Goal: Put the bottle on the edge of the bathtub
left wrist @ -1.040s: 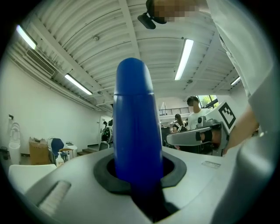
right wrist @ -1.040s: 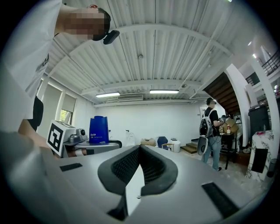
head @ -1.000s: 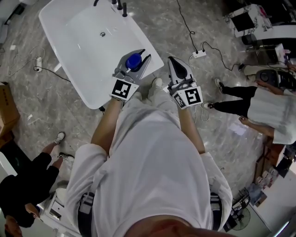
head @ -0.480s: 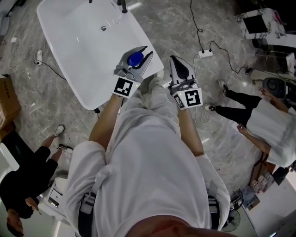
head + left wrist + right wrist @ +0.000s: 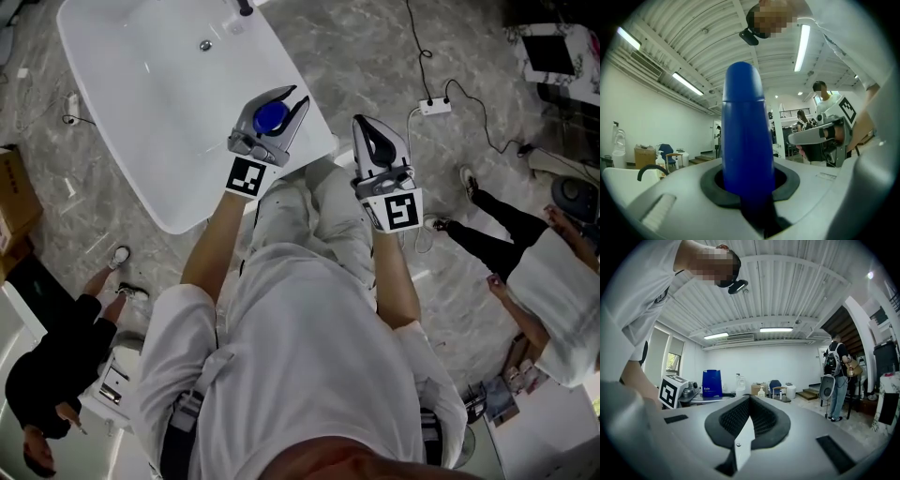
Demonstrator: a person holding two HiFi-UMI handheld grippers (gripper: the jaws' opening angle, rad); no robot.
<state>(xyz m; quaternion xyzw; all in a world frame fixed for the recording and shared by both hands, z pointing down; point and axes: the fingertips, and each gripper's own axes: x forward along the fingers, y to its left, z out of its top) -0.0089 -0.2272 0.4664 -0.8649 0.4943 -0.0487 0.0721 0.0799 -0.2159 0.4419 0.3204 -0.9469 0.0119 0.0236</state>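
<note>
Left gripper (image 5: 289, 101), held out in front of the person's white shirt (image 5: 309, 356), is clamped on a deep blue plastic bottle with a rounded top (image 5: 271, 116): the two grey jaws close around its lower body, and in the left gripper view the bottle rises out of the dark padded hollow between them, its domed end pointing past the jaw tips toward the ribbed ceiling. From the head view the bottle sits between the jaws just ahead of the black-and-white marker cube (image 5: 248, 176), and it overlaps the near right rim of the white oval bathtub (image 5: 187, 220), over the edge nearest the person; how high above the rim it is cannot be told. Beside it, a little apart to the right, the right gripper (image 5: 370, 127) has its jaws pressed together with nothing between them, as the right gripper view shows the ridged black pads meeting on empty air. It hangs over the grey marbled floor (image 5: 375, 56), off the tub. Farther up the tub are a small round drain (image 5: 205, 44) and a dark tap (image 5: 246, 7) at the far rim. Out on the floor lie a white power strip (image 5: 433, 106) with its black cable, a brown cardboard box (image 5: 14, 202) at the left edge, and two bystanders, one in black (image 5: 47, 375) at lower left and one in white (image 5: 562, 291) at right.
</note>
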